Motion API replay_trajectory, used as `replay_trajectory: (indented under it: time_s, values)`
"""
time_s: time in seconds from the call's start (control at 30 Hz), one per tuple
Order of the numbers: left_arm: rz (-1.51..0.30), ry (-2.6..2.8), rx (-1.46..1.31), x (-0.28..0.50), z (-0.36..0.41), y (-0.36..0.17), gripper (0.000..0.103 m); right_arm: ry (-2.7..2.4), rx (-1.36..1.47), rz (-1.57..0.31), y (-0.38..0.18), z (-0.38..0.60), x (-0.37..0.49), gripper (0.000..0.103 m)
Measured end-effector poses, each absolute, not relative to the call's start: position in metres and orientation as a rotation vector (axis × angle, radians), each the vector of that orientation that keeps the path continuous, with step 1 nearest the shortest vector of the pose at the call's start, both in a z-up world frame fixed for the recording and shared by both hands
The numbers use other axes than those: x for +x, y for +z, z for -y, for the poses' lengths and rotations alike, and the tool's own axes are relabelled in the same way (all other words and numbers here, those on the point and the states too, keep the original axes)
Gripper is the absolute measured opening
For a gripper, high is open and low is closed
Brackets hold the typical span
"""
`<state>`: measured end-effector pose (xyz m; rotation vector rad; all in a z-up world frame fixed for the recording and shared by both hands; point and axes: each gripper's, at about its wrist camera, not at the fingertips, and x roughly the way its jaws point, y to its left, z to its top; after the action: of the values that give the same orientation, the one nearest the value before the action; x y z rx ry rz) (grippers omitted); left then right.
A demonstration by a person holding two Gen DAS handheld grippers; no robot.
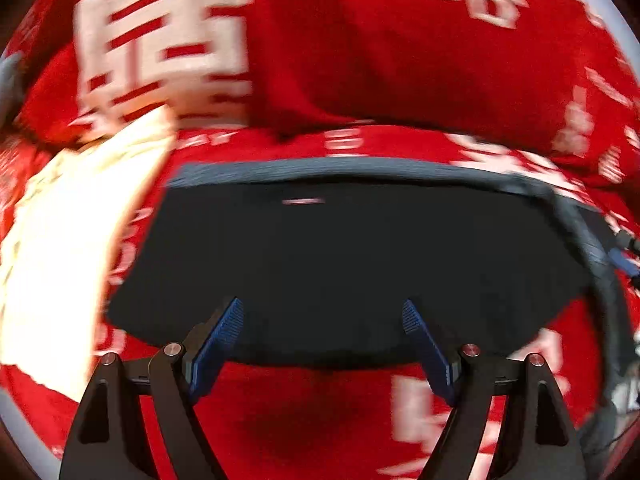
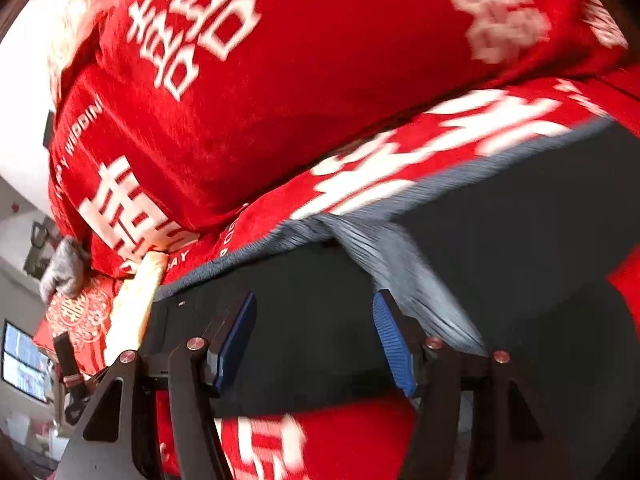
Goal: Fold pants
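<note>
Dark navy pants (image 1: 344,264) lie folded flat on a red bedspread with white characters, their grey ribbed waistband (image 1: 360,166) along the far edge. My left gripper (image 1: 322,312) is open just above the near edge of the pants, holding nothing. In the right wrist view the same pants (image 2: 500,248) fill the lower right, with the ribbed waistband (image 2: 400,264) bunched toward my fingers. My right gripper (image 2: 314,308) is open over the pants, empty. Both views are motion-blurred.
A red quilt or pillow (image 1: 320,40) with white characters is piled behind the pants; it also shows in the right wrist view (image 2: 280,100). A cream cloth (image 1: 68,248) lies left of the pants. A grey object (image 2: 62,270) and a window (image 2: 24,364) sit at far left.
</note>
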<state>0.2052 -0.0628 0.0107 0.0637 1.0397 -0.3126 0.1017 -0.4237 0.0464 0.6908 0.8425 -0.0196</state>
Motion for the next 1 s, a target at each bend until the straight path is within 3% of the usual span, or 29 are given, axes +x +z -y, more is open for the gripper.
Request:
replay_trajectory:
  time_s: [0.37, 0.63, 0.73, 0.77, 0.8, 0.87, 0.9, 1.0]
  values:
    - [-1.184, -0.781, 0.069, 0.122, 0.272, -0.009, 0.083, -0.193, 0.960, -0.860, 0.004, 0.476, -0.085, 0.065]
    - [-1.276, -0.828, 0.124, 0.104, 0.349, -0.030, 0.083, -0.122, 1.112, -0.898, -0.039, 0.468, -0.110, 0.064]
    - [-1.262, -0.826, 0.134, 0.104, 0.358, -0.029, 0.083, -0.100, 1.121, -0.873, -0.046, 0.465, -0.107, 0.055]
    - [-1.263, -0.826, 0.130, 0.104, 0.361, -0.030, 0.083, -0.093, 1.130, -0.866, -0.049, 0.466, -0.107, 0.041]
    - [-1.263, -0.832, 0.122, 0.103, 0.363, -0.030, 0.080, -0.078, 1.158, -0.859, -0.055, 0.467, -0.107, 0.029]
    - [-1.276, -0.859, 0.110, 0.104, 0.366, -0.030, 0.055, -0.058, 1.218, -0.833, -0.061, 0.470, -0.109, 0.014]
    - [-1.299, -0.879, 0.107, 0.104, 0.369, -0.030, 0.034, -0.035, 1.232, -0.806, -0.059, 0.473, -0.110, 0.009]
    - [-1.313, -0.903, 0.092, 0.107, 0.376, -0.022, 0.032, 0.000, 1.193, -0.720, -0.035, 0.483, -0.111, 0.006]
